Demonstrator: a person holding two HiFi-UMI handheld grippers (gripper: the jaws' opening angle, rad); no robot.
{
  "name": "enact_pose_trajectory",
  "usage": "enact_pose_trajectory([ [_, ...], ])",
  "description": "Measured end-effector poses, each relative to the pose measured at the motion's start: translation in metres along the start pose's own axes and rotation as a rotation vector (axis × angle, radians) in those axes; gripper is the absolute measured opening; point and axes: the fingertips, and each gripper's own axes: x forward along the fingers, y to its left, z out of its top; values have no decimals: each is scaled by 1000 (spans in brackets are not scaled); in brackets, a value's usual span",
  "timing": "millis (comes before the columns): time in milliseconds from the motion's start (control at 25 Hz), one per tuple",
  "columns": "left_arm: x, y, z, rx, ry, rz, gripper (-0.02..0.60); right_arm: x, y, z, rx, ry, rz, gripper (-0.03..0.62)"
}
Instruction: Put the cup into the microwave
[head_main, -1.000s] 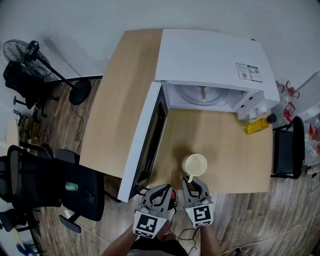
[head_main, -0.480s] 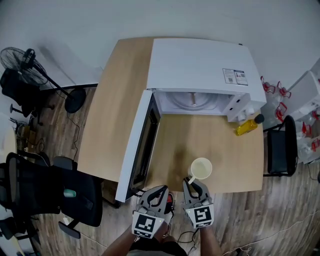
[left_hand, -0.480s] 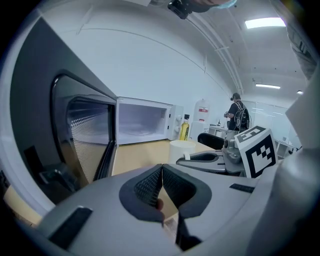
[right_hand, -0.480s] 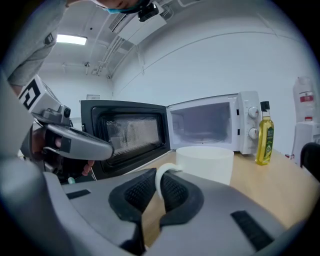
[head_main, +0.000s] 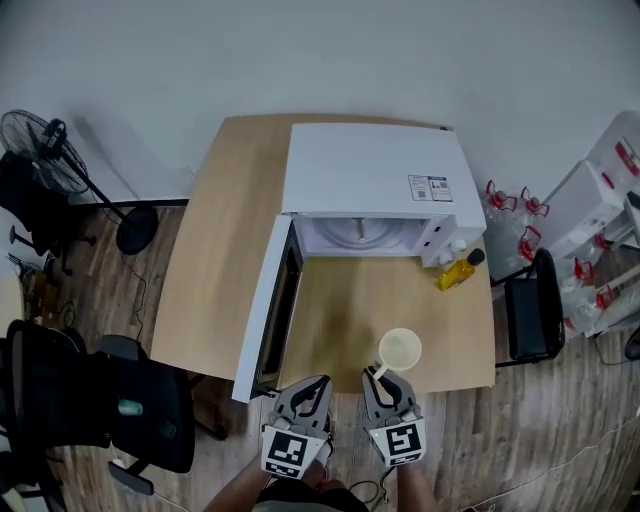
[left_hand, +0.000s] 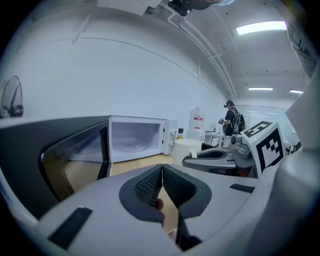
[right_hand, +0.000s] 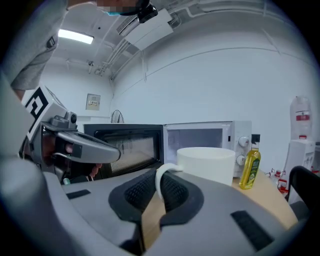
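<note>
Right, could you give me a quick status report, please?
Right gripper shut on cup by its handle. Left gripper shut, empty. Microwave door open; nothing between cup and cavity.

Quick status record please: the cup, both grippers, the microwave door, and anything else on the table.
cup: white, outside the microwave, in front of its opening
right gripper: shut on the cup's handle
left gripper: shut, nothing between its jaws
door: swung open, at the head view's left
bottle: yellow, standing on the table beside the microwave's knob side
task: cup not yet inside
</note>
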Motion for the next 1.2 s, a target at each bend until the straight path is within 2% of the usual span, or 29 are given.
enact_pose_trajectory([
  [240, -8, -4, 40, 31, -63, -15, 25, -16, 0, 43, -39, -13, -12, 32],
  [520, -22, -1, 74, 54, -112, -14, 25, -28, 10, 81, -59, -91, -11, 31],
  [680, -25, 3, 89, 75, -144, -6, 25, -32, 11, 94, -81, -80, -20, 31],
  [960, -30, 8, 114, 96, -190, 16, 25, -37, 9, 118, -106, -147, -19, 31],
  [1200, -27, 10, 126, 101, -209, 42, 25, -37, 3, 130, -136, -158, -1, 31],
])
